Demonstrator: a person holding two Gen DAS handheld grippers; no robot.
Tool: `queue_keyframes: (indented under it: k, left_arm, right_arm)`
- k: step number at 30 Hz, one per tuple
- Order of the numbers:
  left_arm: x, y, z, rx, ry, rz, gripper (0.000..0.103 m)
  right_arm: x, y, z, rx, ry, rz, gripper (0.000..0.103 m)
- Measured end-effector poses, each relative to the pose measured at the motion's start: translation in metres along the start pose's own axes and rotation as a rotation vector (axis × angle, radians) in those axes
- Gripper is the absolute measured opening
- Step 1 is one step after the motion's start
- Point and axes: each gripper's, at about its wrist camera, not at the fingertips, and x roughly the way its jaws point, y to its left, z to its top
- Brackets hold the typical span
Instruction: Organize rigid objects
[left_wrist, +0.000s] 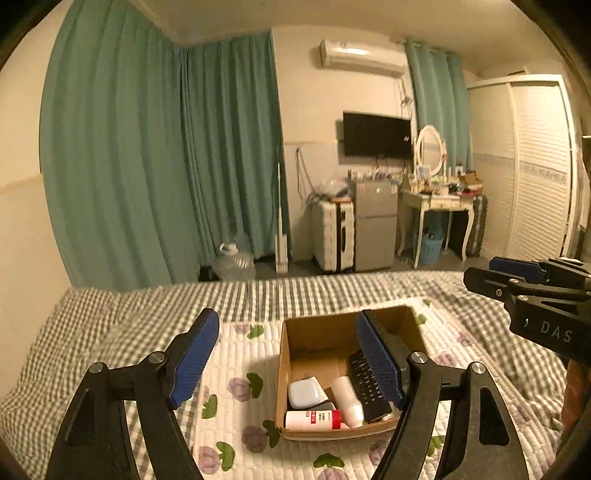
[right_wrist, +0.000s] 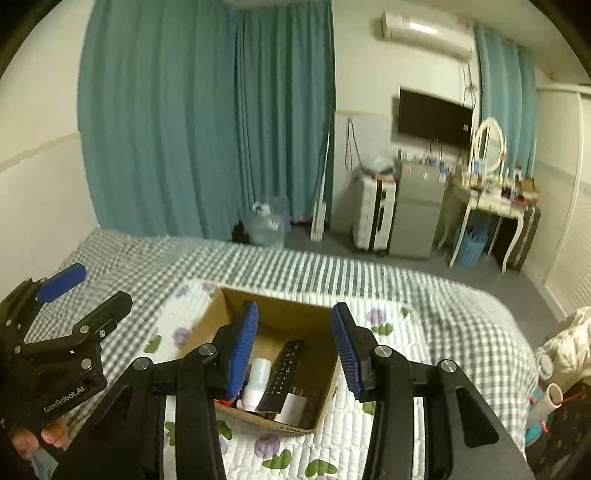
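An open cardboard box (left_wrist: 282, 369) (right_wrist: 207, 325) sits on the bed. Inside lie a white rounded case (left_wrist: 304, 391), a white bottle with a red label (left_wrist: 312, 420), a white tube (left_wrist: 347, 398) (right_wrist: 258, 380) and a black remote (left_wrist: 365, 384) (right_wrist: 286, 373). My left gripper (left_wrist: 287, 317) (right_wrist: 103, 284) hangs above and left of the box, open, nothing between its blue pads. My right gripper (right_wrist: 295, 309) (left_wrist: 480, 271) hovers over the box, jaws apart and empty.
The box rests on a floral quilted mat (left_wrist: 236, 369) over a grey checked bedspread (left_wrist: 147, 306). Beyond the bed stand a water jug (left_wrist: 234, 260), a white suitcase (left_wrist: 332, 236), a small fridge (left_wrist: 375, 221) and a dressing table (left_wrist: 436, 203). A hand (right_wrist: 51, 437) holds the left gripper.
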Motion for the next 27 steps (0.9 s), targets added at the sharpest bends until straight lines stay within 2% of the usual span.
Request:
queue_keyframes:
  k: [4,6,8,9,10,11,13,16,23,27]
  left_arm:
    - [-0.032,-0.002,-0.005,0.013,-0.065,-0.015,0.079]
    - [-0.041,-0.001,-0.009,0.011,-0.085,-0.017,0.079]
    - [-0.047,0.001,-0.017,0.003,-0.113,-0.019,0.085]
    - [-0.047,0.001,-0.022,0.000,-0.118,-0.020,0.096]
    - [-0.046,0.001,-0.026,0.004,-0.124,-0.022,0.103]
    - [-0.045,-0.001,-0.032,0.012,-0.140,-0.022,0.103]
    - [-0.038,-0.002,-0.044,0.023,-0.143,-0.015,0.103]
    - [-0.021,-0.002,-0.061,0.006,-0.100,0.010,0.103]
    - [-0.006,0.006,-0.113,-0.011,-0.087,0.045,0.103]
    - [-0.002,0.008,-0.130,-0.024,-0.084,0.072,0.103]
  right_arm:
    - [-0.037,0.007,-0.012,0.003,-0.072,-0.017,0.043]
    - [-0.049,0.009,-0.022,0.018,-0.096,0.001,0.050]
    - [-0.055,0.008,-0.034,0.042,-0.119,0.012,0.067]
    - [-0.055,0.007,-0.043,0.064,-0.133,0.008,0.074]
    - [-0.055,0.006,-0.047,0.072,-0.141,0.008,0.090]
    - [-0.051,0.005,-0.055,0.084,-0.157,-0.004,0.099]
    - [-0.042,0.002,-0.064,0.088,-0.165,-0.042,0.102]
    - [-0.019,-0.003,-0.078,0.066,-0.167,-0.081,0.103]
    - [0.006,0.000,-0.128,0.066,-0.210,-0.077,0.103]
    - [0.012,0.002,-0.140,0.065,-0.208,-0.075,0.103]
